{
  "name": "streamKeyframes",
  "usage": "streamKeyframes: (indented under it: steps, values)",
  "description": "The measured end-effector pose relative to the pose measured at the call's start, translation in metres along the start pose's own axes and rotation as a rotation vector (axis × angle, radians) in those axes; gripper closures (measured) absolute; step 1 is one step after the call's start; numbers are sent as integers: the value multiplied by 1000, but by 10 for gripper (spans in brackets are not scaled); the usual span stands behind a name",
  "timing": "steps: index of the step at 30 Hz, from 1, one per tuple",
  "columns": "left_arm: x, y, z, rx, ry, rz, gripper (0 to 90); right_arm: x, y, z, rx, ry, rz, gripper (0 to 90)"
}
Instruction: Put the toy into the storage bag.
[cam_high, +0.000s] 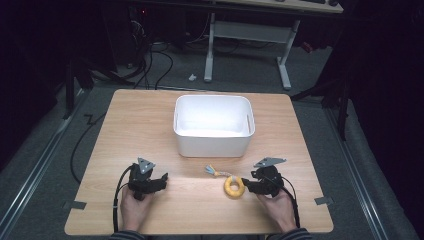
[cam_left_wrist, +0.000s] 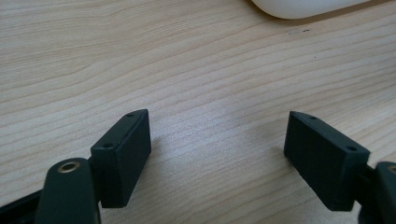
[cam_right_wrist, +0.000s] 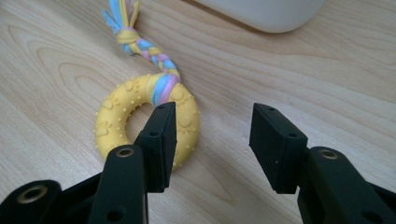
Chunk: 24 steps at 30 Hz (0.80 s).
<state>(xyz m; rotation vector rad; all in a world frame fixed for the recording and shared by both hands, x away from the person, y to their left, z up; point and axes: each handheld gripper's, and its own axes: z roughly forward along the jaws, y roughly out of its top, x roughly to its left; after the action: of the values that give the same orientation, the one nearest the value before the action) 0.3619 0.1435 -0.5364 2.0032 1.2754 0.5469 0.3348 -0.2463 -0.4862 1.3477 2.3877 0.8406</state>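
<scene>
High view: both hands rest low on the wooden worktop (cam_high: 150, 125), the left hand-held gripper (cam_high: 161, 181) well apart from the right hand-held gripper (cam_high: 246, 186), beside a yellow ring toy (cam_high: 233, 186) before the white bin (cam_high: 212, 125). Left gripper view: jaws spread over bare wood. Right gripper view: jaws spread, one above the ring's rim, holding nothing.

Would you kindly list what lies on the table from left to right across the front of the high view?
Left tongs → yellow ring toy → right tongs
</scene>
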Motion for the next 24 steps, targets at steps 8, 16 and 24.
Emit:
streamKeyframes:
  steps: [8, 16, 24]
  values:
    - [0, 0, 0, 0, 0, 0, 234, 6, 3, 10, 32, 23, -13, 515]
    - [0, 0, 0, 0, 0, 0, 234, 11, 4, 21, 65, 35, -22, 528]
    - [0, 0, 0, 0, -1, -1, 235, 13, 3, 30, 87, 47, -1, 562]
